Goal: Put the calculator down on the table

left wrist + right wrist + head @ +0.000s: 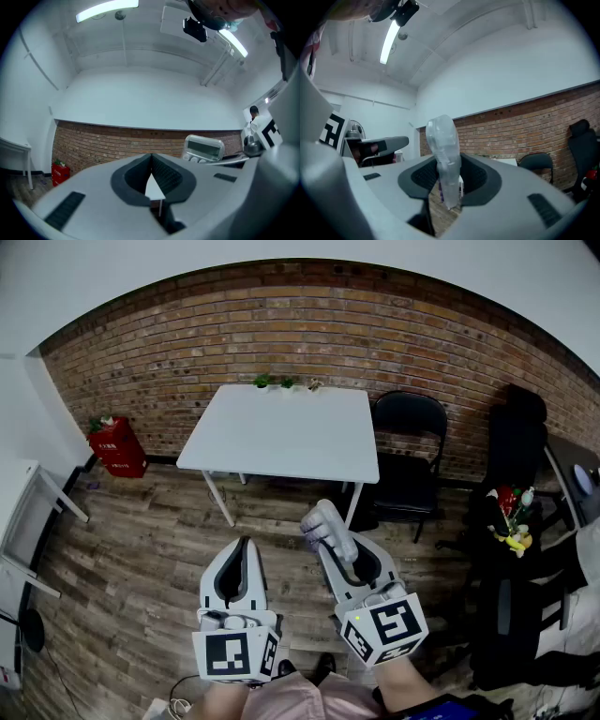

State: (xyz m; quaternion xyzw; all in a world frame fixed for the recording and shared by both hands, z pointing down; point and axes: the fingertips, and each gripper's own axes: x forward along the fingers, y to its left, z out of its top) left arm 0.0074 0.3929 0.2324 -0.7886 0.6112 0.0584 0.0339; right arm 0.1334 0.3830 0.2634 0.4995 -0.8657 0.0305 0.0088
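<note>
The right tool (331, 542) pinches the calculator (325, 524) by 1 end, so most of its body sticks out past the jaws. This grip looks chosen to leave the free end clear to meet a surface first. In the right gripper view the calculator stands edge-on and upright between the 2 pads. From the left gripper view, at the right of the frame, its display and a row of buttons show. The left tool (246, 542) is level beside it in the lower middle of the head view. Its jaws are pressed together on nothing, and it seems idle, probably parked there to stay out of the way. The white bench (281, 432) sits in the upper centre, well ahead of both tools, bare except for small plants (274, 382) at its far edge, with a black chair (410, 442) at its right. The calculator hangs over the wooden floor (141, 549), so the carry looks unfinished. It should be brought over the bench and lowered before the jaws spread.
</note>
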